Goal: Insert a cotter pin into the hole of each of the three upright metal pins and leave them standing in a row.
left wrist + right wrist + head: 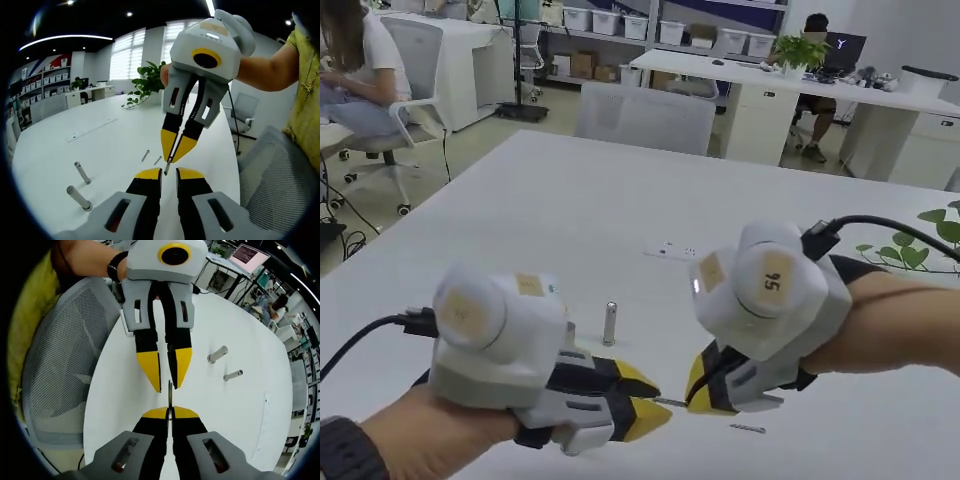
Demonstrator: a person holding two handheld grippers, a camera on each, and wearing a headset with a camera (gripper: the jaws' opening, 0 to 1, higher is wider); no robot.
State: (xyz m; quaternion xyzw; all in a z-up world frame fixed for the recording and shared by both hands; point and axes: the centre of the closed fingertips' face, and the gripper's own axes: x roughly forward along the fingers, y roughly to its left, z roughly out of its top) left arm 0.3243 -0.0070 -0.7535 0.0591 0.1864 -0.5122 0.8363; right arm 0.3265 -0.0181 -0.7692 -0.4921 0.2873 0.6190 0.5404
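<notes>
- So, the right hand-held gripper [170, 412] is closed tight on a thin cotter pin [170, 392]. The pin sticks out past its yellow tips, mid frame in the right gripper view.
- The left hand-held gripper [170, 174] has its jaws just a bit apart, w/ a narrow gap. It holds nothing.
- Both point tip to tip, very near each other, low in the head view, over the white desk [570, 220].
- The free end of the held pin reaches the gap btw the left one's tips. Can't tell if it touches them.
- Two metal pins [82, 172] are on the desk, lower left in the left gripper view. They are near each other and apart from both tools.
- In the head view one of them stands up straight at mid frame, just past the left tool.
- Two loose cotter pins [145, 156] lie flat on the desk side by side, mid frame in the left gripper view, near the held pin.
- A gray mesh chair [55, 370] is at the left of the right gripper view, next to the desk edge.
</notes>
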